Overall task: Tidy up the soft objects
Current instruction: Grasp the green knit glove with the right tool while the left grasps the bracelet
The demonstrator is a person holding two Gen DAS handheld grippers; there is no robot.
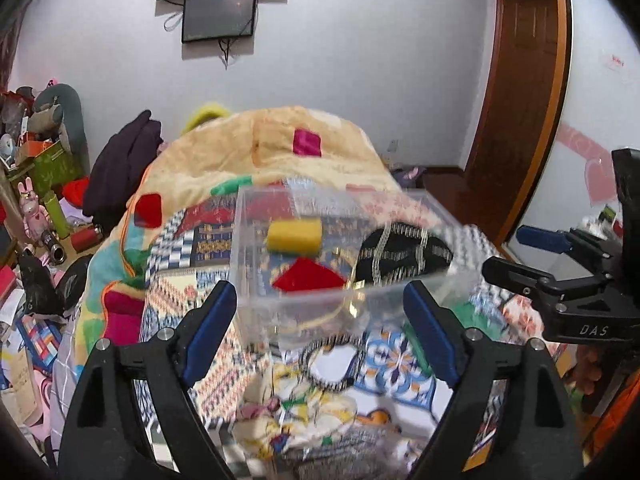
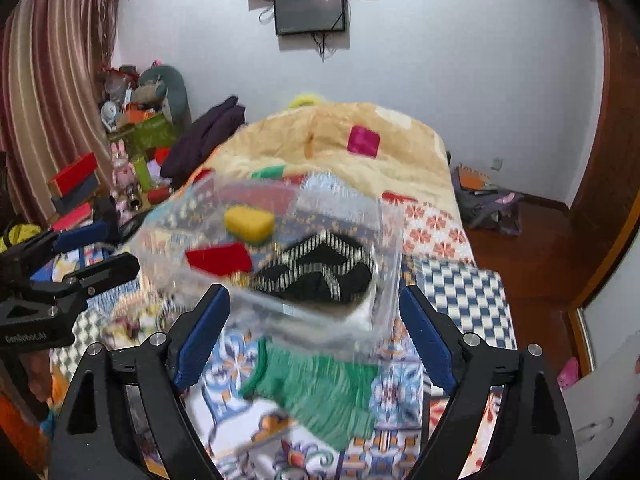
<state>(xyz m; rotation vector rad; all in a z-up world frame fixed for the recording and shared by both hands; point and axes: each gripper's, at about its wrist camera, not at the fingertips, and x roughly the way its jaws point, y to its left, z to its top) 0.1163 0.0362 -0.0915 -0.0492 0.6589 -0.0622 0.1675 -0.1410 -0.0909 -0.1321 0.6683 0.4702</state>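
A clear plastic box (image 1: 256,296) (image 2: 384,312) stands on the patterned bed. Inside it lie a yellow sponge (image 1: 294,235) (image 2: 249,220), a red cloth piece (image 1: 307,277) (image 2: 219,257) and a black item with white zigzag stripes (image 1: 404,256) (image 2: 320,270). My left gripper (image 1: 320,328) is open just in front of the box's near wall. My right gripper (image 2: 314,332) is open, also in front of the box. A green knitted cloth (image 2: 320,392) lies on the bed below the right gripper. A black-and-white ring-shaped item (image 1: 332,362) lies below the left gripper.
A yellow blanket (image 1: 248,152) (image 2: 360,148) with coloured squares covers the far end of the bed. Dark clothes (image 1: 124,160) lie on its left. Clutter and toys (image 1: 40,184) fill the floor at left. A wooden door (image 1: 520,80) is at right.
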